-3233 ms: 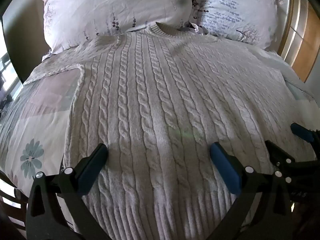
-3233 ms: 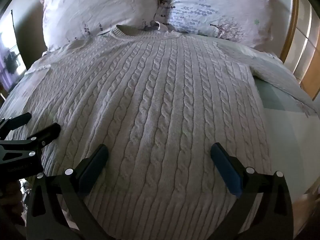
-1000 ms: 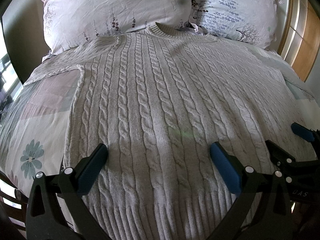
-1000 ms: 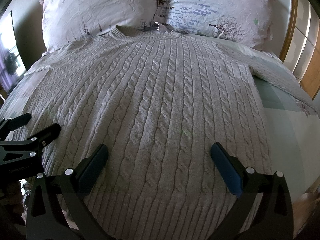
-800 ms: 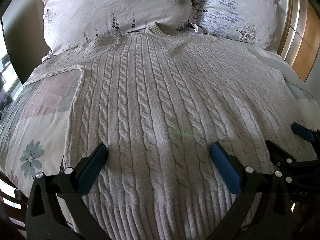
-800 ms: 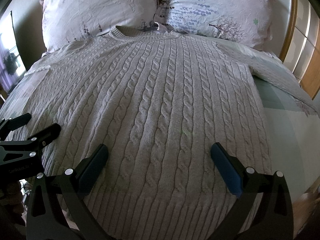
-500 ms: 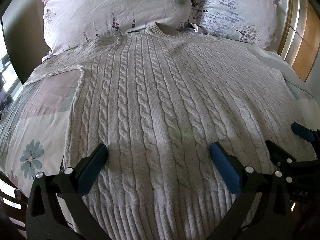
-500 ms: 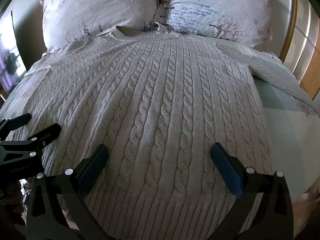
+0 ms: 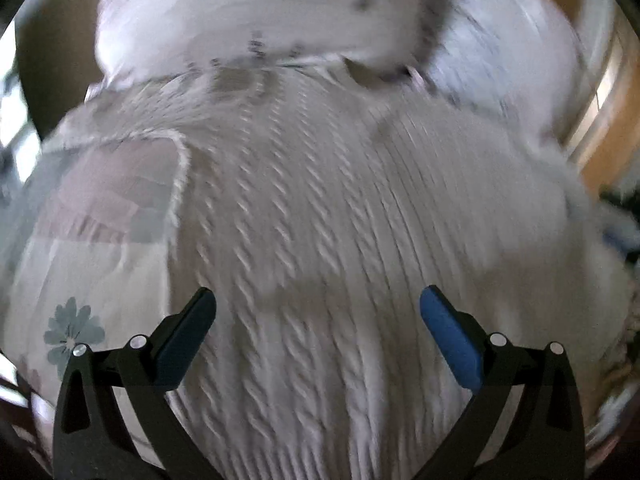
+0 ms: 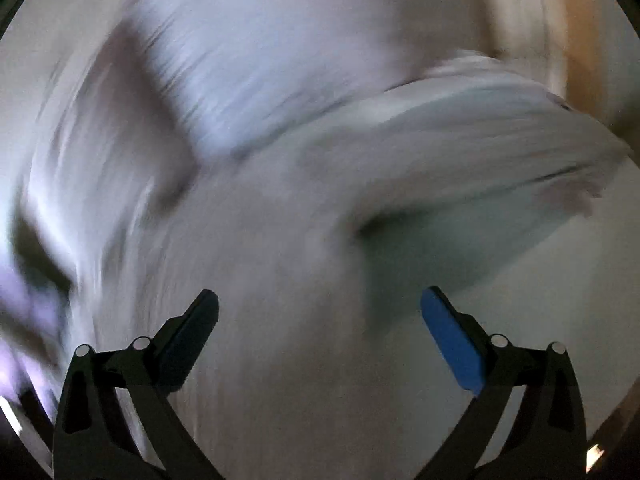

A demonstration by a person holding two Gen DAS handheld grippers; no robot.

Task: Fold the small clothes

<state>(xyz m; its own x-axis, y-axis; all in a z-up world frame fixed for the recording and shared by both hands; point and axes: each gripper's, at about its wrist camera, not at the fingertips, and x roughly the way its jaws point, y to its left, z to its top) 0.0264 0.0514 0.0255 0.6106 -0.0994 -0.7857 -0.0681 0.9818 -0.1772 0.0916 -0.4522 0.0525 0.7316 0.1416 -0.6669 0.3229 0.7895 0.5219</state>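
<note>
I have both tongs, left and right, spread wide and empty over the cable-knit sweater, laid flat on the bed for folding

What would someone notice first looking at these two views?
A big cream cable-knit sweater spread flat fills the middle of the left wrist view, with the open left gripper above its lower part. Pale floral pillows sit behind its collar. The right wrist view is heavily motion-blurred around the open right gripper.
</note>
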